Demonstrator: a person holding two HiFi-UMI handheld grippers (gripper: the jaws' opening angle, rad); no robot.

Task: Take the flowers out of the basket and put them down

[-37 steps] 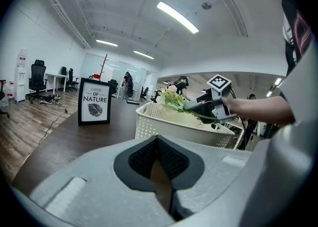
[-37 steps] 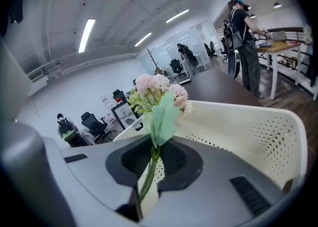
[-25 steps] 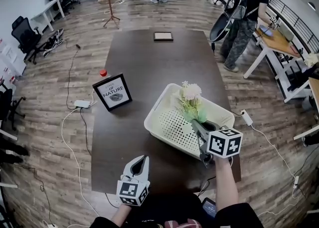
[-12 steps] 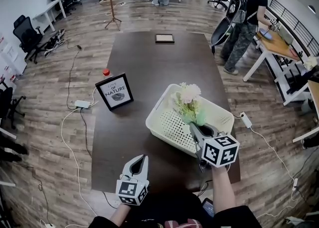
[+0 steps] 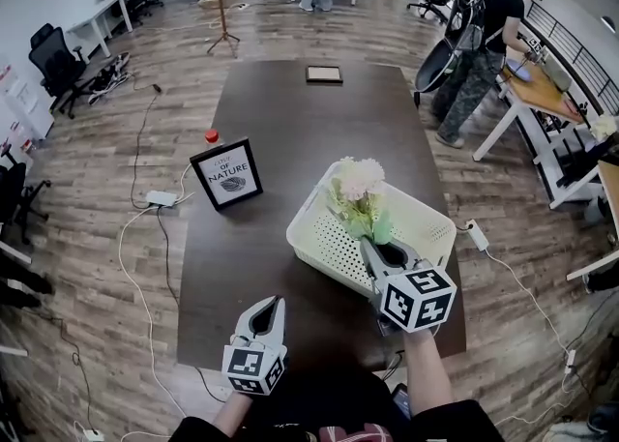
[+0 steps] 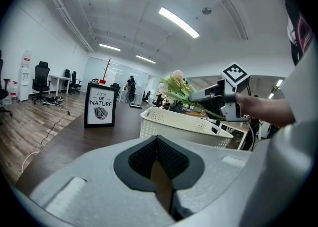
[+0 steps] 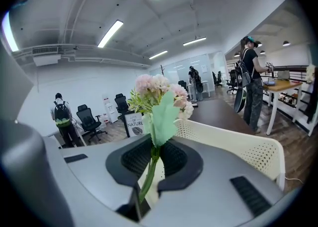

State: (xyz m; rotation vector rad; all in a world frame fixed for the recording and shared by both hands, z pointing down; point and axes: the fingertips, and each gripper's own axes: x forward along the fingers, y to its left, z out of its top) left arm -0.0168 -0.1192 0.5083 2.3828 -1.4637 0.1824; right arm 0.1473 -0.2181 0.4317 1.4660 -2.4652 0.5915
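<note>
The flowers (image 5: 358, 189), a small bunch of pale pink blooms with green leaves, stand upright over the basket (image 5: 334, 242), their heads well above its rim. My right gripper (image 5: 370, 249) has them by the stem: in the right gripper view the green stalk runs straight between the two dark pads, which are clamped on it. That gripper hangs over the basket's near edge, pointing away from me.

The basket is white and perforated, and I see nothing else in it. It sits on a dark table (image 5: 290, 121), towards the right side. My left gripper (image 5: 276, 303) hovers over the table's near edge, to the left of the basket and well apart from it, jaws together with nothing between them.

Left of the basket stands a black-framed sign (image 5: 225, 174), with a small red thing (image 5: 211, 136) just behind it. Far beyond the basket, at the table's other end, lies a small flat frame (image 5: 323, 73). Off to the basket's right, a person (image 5: 479, 44) stands on the wooden floor.
</note>
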